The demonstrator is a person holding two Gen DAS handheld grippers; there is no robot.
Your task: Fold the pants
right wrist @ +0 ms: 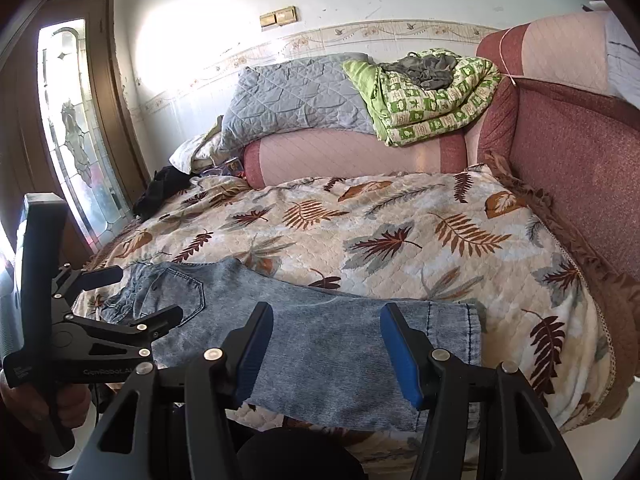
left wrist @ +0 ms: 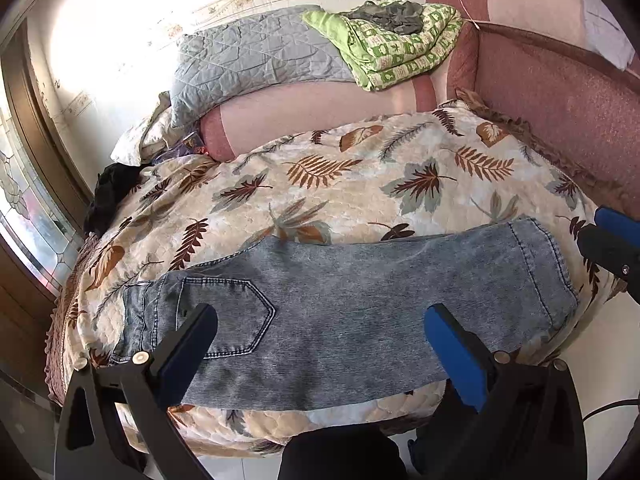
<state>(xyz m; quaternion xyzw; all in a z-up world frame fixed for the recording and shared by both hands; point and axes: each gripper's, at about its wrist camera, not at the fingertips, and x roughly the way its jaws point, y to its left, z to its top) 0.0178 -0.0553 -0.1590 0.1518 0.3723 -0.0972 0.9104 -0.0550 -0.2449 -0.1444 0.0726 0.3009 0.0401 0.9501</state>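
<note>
Pale blue washed jeans (left wrist: 380, 272) lie flat along the front edge of the bed, waistband and back pocket (left wrist: 236, 320) to the left, leg hems to the right. My left gripper (left wrist: 322, 314) hovers open over the pocket and thigh part with nothing between its fingers. In the right wrist view the jeans (right wrist: 224, 292) run left to right, and my right gripper (right wrist: 327, 314) stands open over the lower leg near the hem (right wrist: 472, 332). The left gripper (right wrist: 140, 296) shows at the left, open over the waistband. The right gripper's fingers (left wrist: 612, 240) poke in at the right edge.
A leaf-patterned quilt (left wrist: 360, 176) covers the bed. A pink bolster (left wrist: 312, 116), a grey quilt (left wrist: 256, 56) and a green blanket (left wrist: 400, 44) lie at the back. A red padded headboard (left wrist: 560, 104) rises on the right. A black garment (left wrist: 108, 196) sits by the glazed door (right wrist: 68, 120).
</note>
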